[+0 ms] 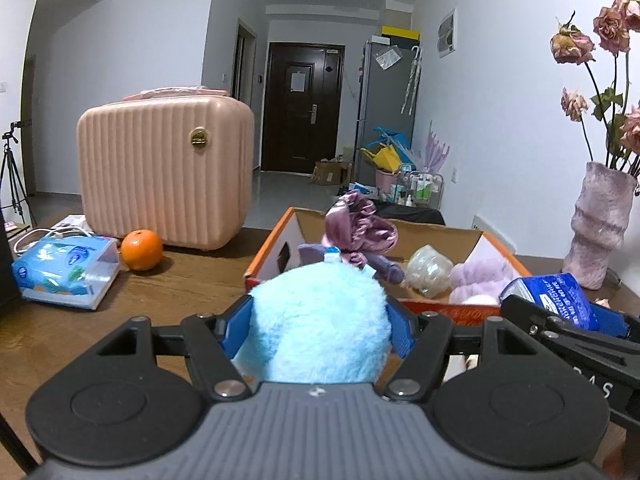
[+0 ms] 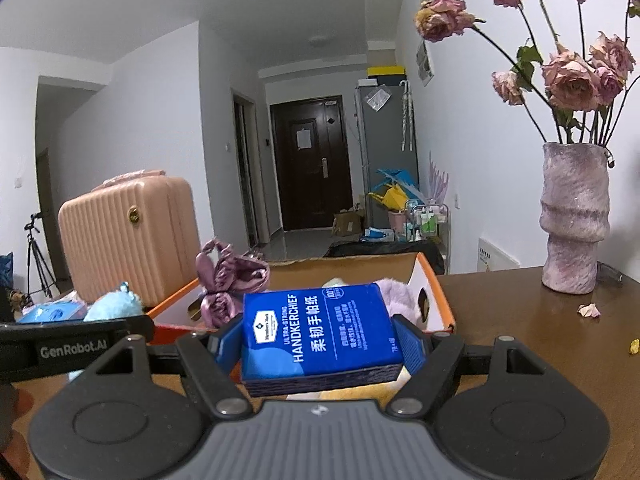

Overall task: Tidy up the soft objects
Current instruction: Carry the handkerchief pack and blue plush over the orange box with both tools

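Left gripper [image 1: 318, 330], low centre of the left wrist view, has both blue pads pressed into a fluffy light-blue plush toy [image 1: 320, 320], held above the wooden table [image 1: 180, 280]. Right gripper [image 2: 318, 340], low centre of the right wrist view, is clamped on a dark-blue plastic pack of paper handkerchiefs [image 2: 318, 338], held flat with its label facing up.

Just beyond both grippers, mid-frame, sits an open cardboard box with orange edging [image 1: 272, 240]. Inside it: a crumpled mauve satin cloth [image 1: 358, 228] rising above the rim at the left, a translucent crinkled ball [image 1: 428, 270] in the middle, and a fluffy lilac item [image 1: 480, 276] at the right.

Left of the box on the table lies an orange [image 1: 142, 250], then a light-blue soft tissue pack [image 1: 66, 270] at far left. Behind them stands a ribbed pink hard-shell case [image 1: 166, 172].

At right frame edge stands a textured pink vase [image 2: 574, 216] of dried pink roses [image 2: 568, 76].
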`<state>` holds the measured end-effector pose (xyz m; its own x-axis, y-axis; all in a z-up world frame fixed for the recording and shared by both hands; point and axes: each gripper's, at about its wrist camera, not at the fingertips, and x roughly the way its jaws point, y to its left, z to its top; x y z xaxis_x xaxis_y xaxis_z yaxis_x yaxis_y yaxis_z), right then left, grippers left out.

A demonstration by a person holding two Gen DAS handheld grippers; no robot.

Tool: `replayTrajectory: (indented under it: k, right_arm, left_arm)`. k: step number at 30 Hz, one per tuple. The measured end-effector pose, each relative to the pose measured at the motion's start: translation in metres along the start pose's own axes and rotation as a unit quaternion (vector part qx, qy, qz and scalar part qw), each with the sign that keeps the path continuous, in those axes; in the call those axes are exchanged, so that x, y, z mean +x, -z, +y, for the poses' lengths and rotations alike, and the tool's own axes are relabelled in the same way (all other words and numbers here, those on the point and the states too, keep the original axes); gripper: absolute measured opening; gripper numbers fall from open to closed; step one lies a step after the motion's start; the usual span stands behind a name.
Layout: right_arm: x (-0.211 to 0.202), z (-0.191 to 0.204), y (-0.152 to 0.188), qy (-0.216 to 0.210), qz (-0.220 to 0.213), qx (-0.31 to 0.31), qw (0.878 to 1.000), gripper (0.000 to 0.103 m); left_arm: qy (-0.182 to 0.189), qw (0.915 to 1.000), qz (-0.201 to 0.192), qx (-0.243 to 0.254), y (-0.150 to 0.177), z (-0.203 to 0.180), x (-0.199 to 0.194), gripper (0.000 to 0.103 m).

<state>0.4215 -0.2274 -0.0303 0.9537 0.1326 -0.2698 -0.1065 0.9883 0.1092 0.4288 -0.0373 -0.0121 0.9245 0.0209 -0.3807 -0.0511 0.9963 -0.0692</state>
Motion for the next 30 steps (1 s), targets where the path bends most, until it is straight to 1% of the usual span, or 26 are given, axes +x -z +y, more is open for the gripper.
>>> replayTrajectory:
  k: [13,30]
  right_arm:
    - [0.028,-0.018,-0.017,0.01,-0.014,-0.001,1.0,0.075]
    - [0.079,-0.028,-0.034,0.028,-0.018,-0.019,0.999,0.075]
  left_arm:
    - [0.017,0.9997,-0.014,-0.012,-0.019,-0.023,0.027,0.069]
    - [0.02,0.9994,-0.016,-0.022,-0.043,-0.037,0.078,0.069]
